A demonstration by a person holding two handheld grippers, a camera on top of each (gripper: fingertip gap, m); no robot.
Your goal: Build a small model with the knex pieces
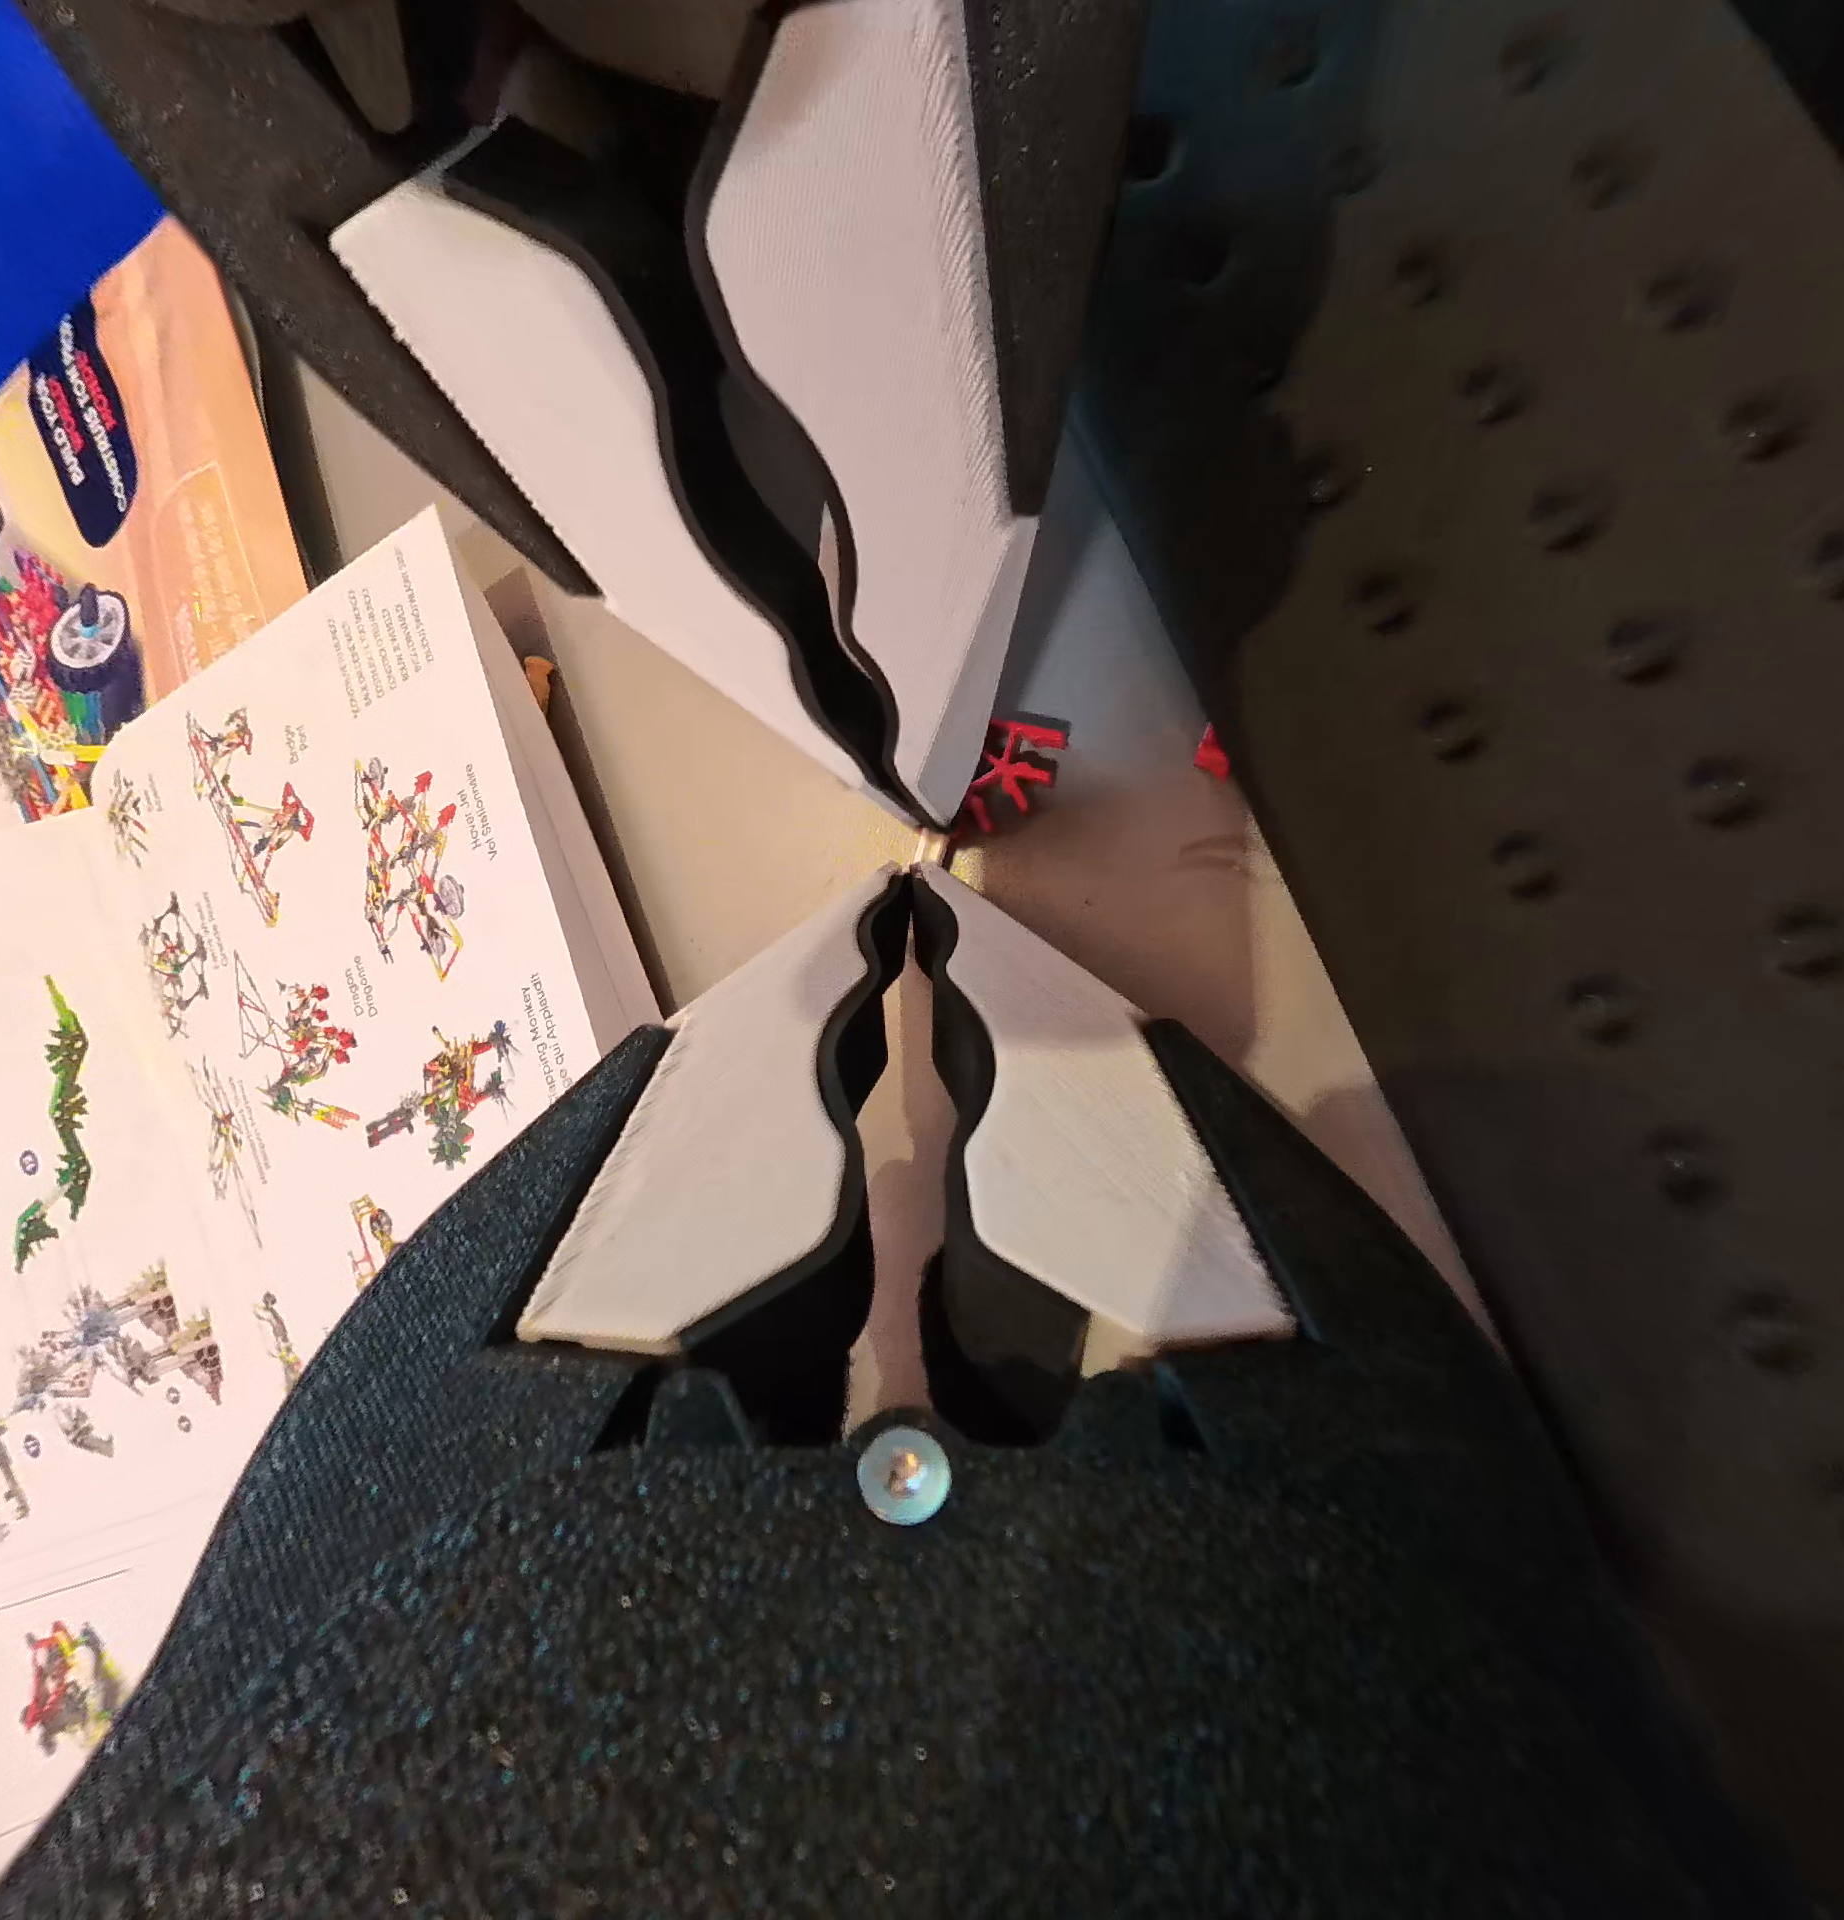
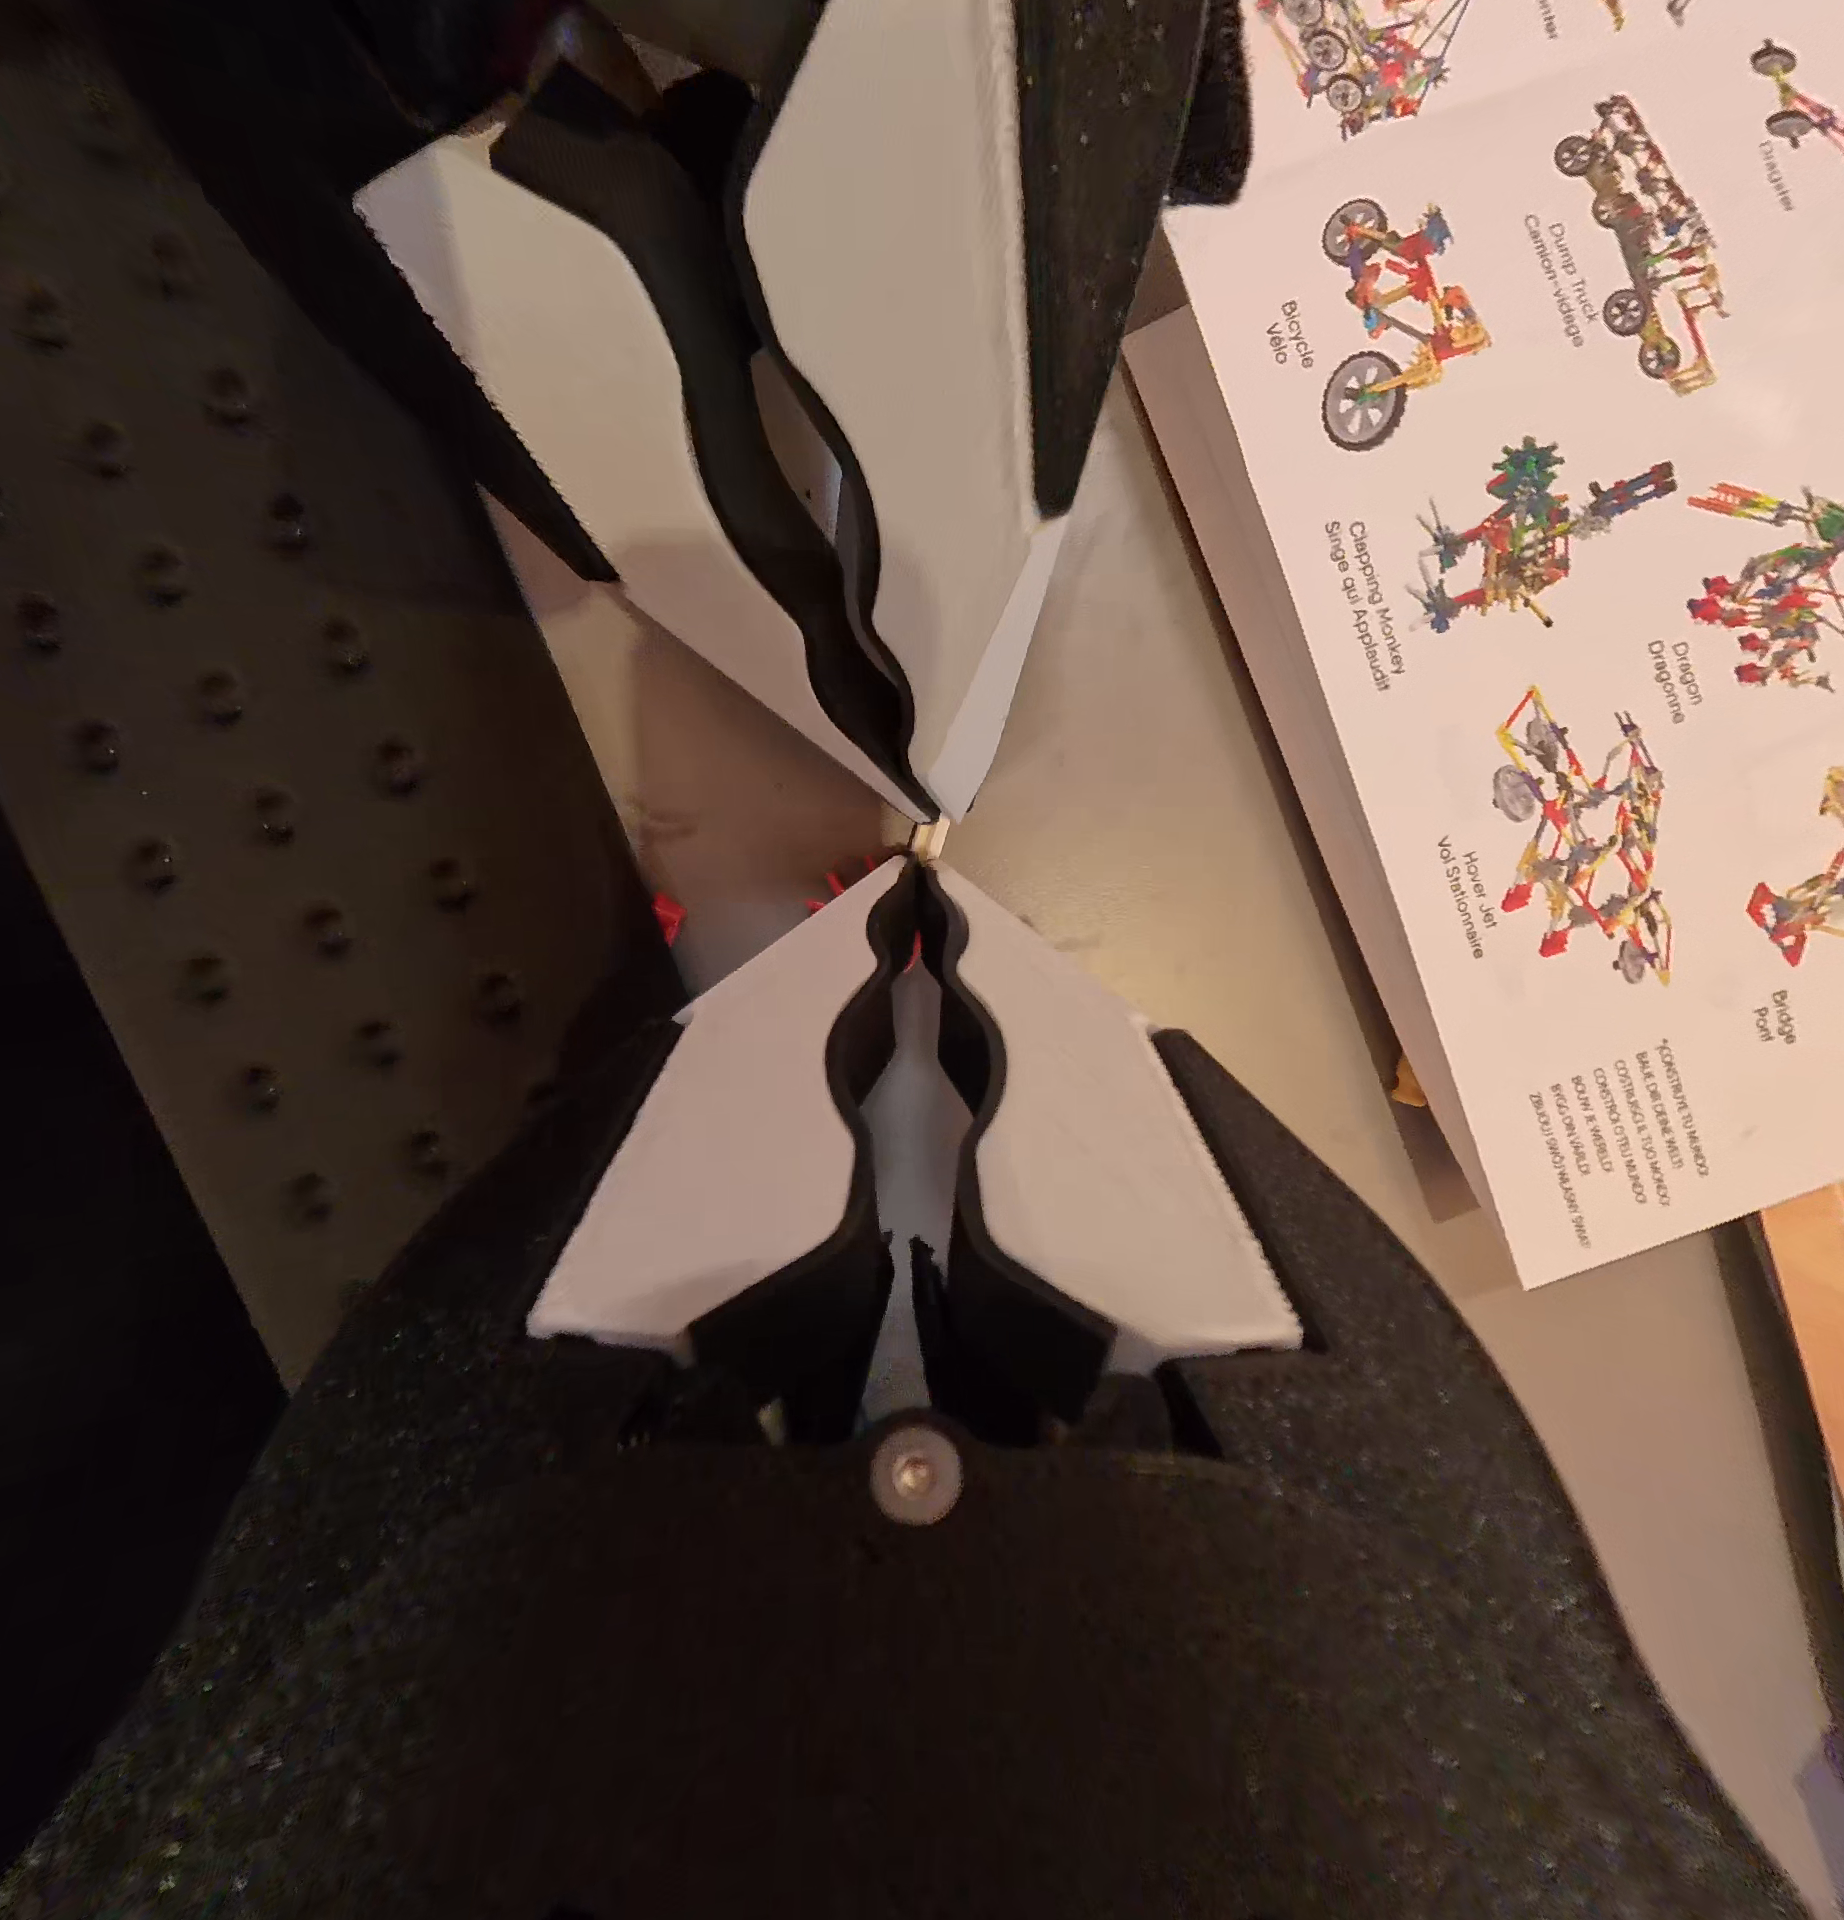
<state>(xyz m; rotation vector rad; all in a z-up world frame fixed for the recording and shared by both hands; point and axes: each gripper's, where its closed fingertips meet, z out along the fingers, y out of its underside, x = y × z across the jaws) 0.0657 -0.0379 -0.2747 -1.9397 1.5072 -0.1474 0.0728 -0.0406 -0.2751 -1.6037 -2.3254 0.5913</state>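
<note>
My two grippers meet tip to tip over a pale table (image 1: pixel 752 790). In the left wrist view my left gripper (image 1: pixel 910 881) comes from below with its jaws shut. The right gripper (image 1: pixel 926 816) comes from above, also shut. A small pale piece (image 1: pixel 933 847) bridges the two tips, and each gripper pinches one end. A red spiky connector (image 1: pixel 1017 769) lies on the table just behind the right gripper's tip. In the right wrist view my right gripper (image 2: pixel 918 875) is at the bottom, the left gripper (image 2: pixel 939 812) above, and the pale piece (image 2: pixel 933 837) between them.
A white sheet with pictures of toy models (image 1: pixel 305 935) lies on one side and also shows in the right wrist view (image 2: pixel 1583 623). A colourful toy box (image 1: pixel 118 520) is beyond it. A dark studded surface (image 1: pixel 1572 727) runs along the other side, with a second red piece (image 1: pixel 1212 750) at its edge. My left and right fingertips are right by each other.
</note>
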